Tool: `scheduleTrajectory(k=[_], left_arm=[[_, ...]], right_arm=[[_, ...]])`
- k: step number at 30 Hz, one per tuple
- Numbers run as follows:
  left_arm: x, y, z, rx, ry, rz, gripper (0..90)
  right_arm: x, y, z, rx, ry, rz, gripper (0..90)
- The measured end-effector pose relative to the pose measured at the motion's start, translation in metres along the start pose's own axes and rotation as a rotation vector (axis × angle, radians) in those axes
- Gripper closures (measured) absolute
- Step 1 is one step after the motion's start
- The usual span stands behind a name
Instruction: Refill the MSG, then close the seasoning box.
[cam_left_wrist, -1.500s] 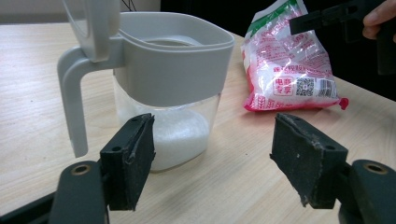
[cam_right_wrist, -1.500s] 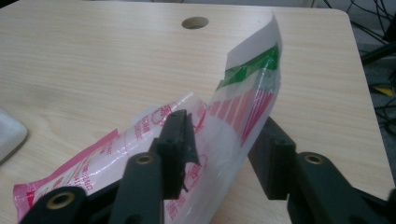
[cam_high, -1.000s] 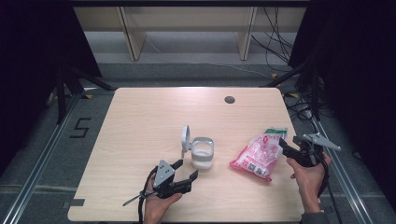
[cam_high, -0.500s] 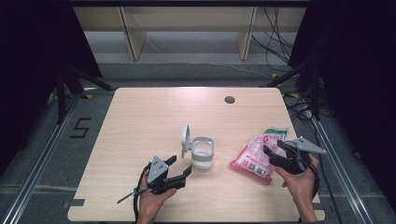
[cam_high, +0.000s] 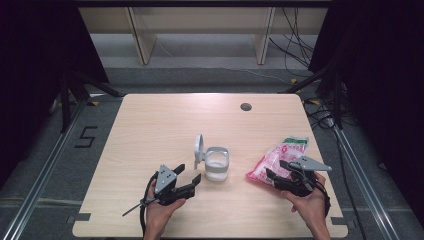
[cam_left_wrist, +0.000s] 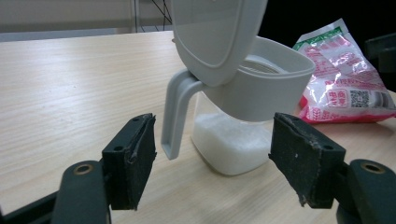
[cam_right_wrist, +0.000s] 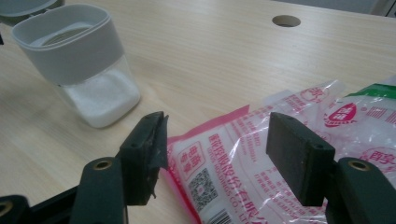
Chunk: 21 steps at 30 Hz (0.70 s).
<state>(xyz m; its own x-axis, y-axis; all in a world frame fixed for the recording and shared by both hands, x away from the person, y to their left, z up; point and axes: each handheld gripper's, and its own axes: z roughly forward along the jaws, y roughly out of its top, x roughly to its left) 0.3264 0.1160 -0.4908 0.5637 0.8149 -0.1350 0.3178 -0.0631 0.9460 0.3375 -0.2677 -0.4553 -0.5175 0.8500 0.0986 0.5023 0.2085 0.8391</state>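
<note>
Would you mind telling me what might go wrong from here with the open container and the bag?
1. The left gripper, jaws open, faces the container; a nudge on its handle could tip out the white granules.
2. The right gripper, open over the bag, might pinch only loose plastic, which could slip.

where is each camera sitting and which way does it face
High view: fixed above the person's side, looking forward and down on the table; both hands show, with left gripper and right gripper.
Left gripper view: rides the left gripper, looking along its open jaws at the container.
Right gripper view: rides the right gripper, looking along its open jaws at the pink bag.
Shared: all three views show the container and the bag.
</note>
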Motion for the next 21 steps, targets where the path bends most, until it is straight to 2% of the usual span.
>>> scheduleTrajectory(k=[1,2,3,4,5,6,7,8,9,10,12,14,16,17,18,19,20,21], left_arm=[[0.001,0.001,0.000,-0.003,0.002,0.004,31.6],[0.002,0.003,0.000,-0.004,0.007,0.001,32.1],[0.003,0.004,0.001,-0.012,0.005,0.001,32.7],[0.004,0.005,0.001,-0.008,0.017,0.004,33.4],[0.006,0.006,0.001,-0.008,0.022,0.007,34.5],[0.006,0.007,0.001,-0.012,0.027,0.000,36.1],[0.006,0.007,0.001,-0.012,0.027,0.000,37.4],[0.010,0.009,0.001,-0.015,0.026,0.000,39.2],[0.011,0.009,0.002,-0.022,0.026,-0.006,41.8],[0.013,0.010,0.002,-0.028,0.024,-0.003,44.3],[0.017,0.011,0.001,-0.021,0.028,0.005,48.0],[0.018,0.013,0.002,-0.021,0.044,0.017,52.4],[0.019,0.015,0.003,-0.023,0.040,0.030,58.0],[0.020,0.016,0.003,-0.023,0.033,0.032,60.3],[0.020,0.017,0.004,-0.025,0.030,0.043,63.3],[0.020,0.018,0.005,-0.031,0.030,0.043,64.2],[0.020,0.019,0.005,-0.032,0.020,0.054,64.5],[0.020,0.020,0.006,-0.037,0.011,0.054,65.3]], right_arm=[[-0.002,0.000,0.001,-0.014,0.004,-0.043,38.8],[0.001,-0.001,0.000,-0.007,0.002,-0.029,38.9],[0.001,-0.001,0.000,-0.007,0.003,-0.055,39.0],[0.004,-0.002,-0.002,0.003,0.004,-0.031,39.0],[0.002,-0.002,0.000,-0.017,0.015,-0.054,39.1],[0.003,-0.002,-0.001,-0.007,0.019,-0.055,39.1],[0.008,-0.003,-0.002,0.010,0.010,-0.009,39.1],[0.008,-0.004,0.000,-0.011,0.021,-0.029,39.3],[0.006,-0.003,0.000,-0.007,0.019,-0.062,39.4],[0.010,-0.004,0.000,0.000,0.022,-0.032,39.4],[0.009,-0.004,0.000,0.001,0.027,-0.069,39.5],[0.011,-0.004,0.000,-0.018,0.034,-0.056,39.6],[0.012,-0.005,-0.001,-0.017,0.027,-0.063,39.7],[0.015,-0.005,-0.002,-0.006,0.031,-0.044,39.7],[0.014,-0.005,0.000,-0.016,0.040,-0.078,39.8],[0.016,-0.005,-0.001,-0.015,0.044,-0.054,39.8],[0.017,-0.006,-0.002,-0.001,0.040,-0.068,39.8],[0.021,-0.006,-0.001,-0.009,0.052,-0.038,39.8]])
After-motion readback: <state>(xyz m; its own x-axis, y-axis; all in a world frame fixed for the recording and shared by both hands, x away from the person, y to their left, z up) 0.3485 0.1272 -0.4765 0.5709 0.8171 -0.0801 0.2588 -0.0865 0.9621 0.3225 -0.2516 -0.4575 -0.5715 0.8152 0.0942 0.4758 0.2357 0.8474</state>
